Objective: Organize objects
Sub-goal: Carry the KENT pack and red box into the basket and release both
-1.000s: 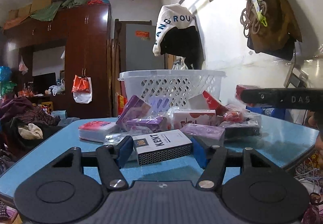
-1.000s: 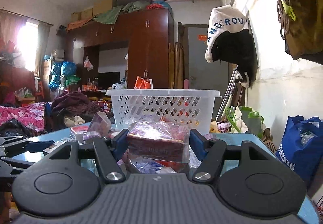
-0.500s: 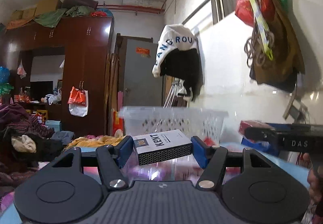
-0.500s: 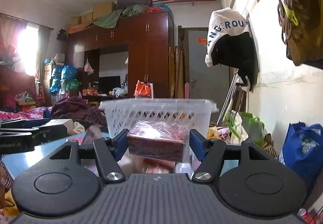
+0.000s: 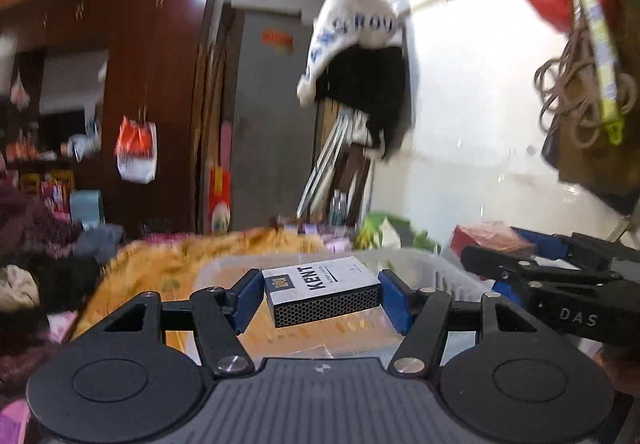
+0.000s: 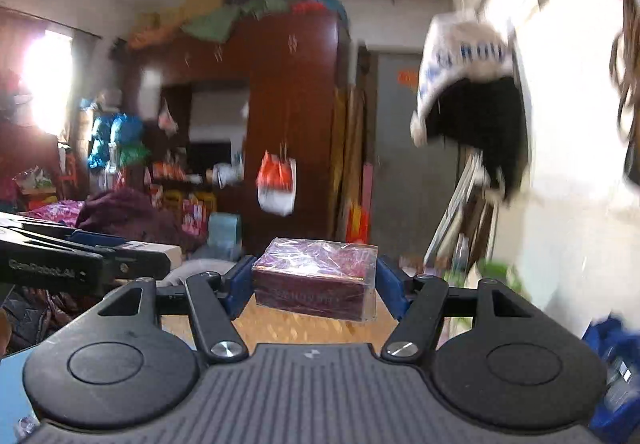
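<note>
My left gripper (image 5: 320,298) is shut on a white and black KENT box (image 5: 322,294) and holds it in the air over the white plastic basket (image 5: 436,272), whose rim shows just beyond the fingers. My right gripper (image 6: 314,284) is shut on a dark red box in clear wrap (image 6: 314,278), also lifted. The right gripper with its red box shows at the right of the left wrist view (image 5: 492,240). The left gripper with its white box shows at the left of the right wrist view (image 6: 132,250). Both views are blurred by motion.
A yellow-orange cloth (image 5: 192,256) lies beyond the basket. A dark wood wardrobe (image 6: 288,115) and a grey door (image 5: 264,131) stand at the back. A white and black cap (image 5: 356,55) hangs on the right wall. Clothes pile (image 6: 128,211) at the left.
Both grippers have risen from the blue table with their boxes and moved forward over the basket. The table's pile of packets has dropped out of view.
</note>
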`<state>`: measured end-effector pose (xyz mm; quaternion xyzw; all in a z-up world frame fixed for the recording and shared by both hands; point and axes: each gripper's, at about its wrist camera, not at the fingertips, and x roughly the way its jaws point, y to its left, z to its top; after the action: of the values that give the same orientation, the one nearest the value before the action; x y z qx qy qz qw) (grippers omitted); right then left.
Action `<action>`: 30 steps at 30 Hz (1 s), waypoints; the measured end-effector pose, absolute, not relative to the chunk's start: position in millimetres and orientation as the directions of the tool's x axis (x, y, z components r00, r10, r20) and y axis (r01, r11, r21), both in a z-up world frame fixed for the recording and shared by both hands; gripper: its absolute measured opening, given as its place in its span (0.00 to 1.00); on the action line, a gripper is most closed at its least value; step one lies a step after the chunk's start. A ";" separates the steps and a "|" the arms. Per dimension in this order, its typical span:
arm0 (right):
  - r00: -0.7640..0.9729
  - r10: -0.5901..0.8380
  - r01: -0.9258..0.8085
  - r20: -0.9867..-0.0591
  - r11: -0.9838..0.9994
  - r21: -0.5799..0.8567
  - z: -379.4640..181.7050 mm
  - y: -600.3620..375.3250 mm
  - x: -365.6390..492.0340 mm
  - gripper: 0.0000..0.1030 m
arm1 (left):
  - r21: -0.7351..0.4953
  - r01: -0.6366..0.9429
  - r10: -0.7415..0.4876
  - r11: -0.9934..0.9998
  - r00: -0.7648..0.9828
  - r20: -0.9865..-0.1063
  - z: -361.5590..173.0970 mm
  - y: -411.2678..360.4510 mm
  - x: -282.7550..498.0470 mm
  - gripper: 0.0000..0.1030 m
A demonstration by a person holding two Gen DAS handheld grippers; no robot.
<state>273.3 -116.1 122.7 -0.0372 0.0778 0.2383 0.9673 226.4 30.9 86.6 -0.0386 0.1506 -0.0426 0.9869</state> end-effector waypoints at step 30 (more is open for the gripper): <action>0.822 0.463 -0.484 -0.330 0.875 0.022 21.3 -186.3 154.3 0.57 | -0.070 0.046 -0.065 0.997 0.949 -0.308 -27.7 69.2 51.5 0.93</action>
<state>154.3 -186.3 21.3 -0.0311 0.1649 0.2483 0.9541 51.5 69.2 -27.7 -0.0308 0.1570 -0.0282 0.9867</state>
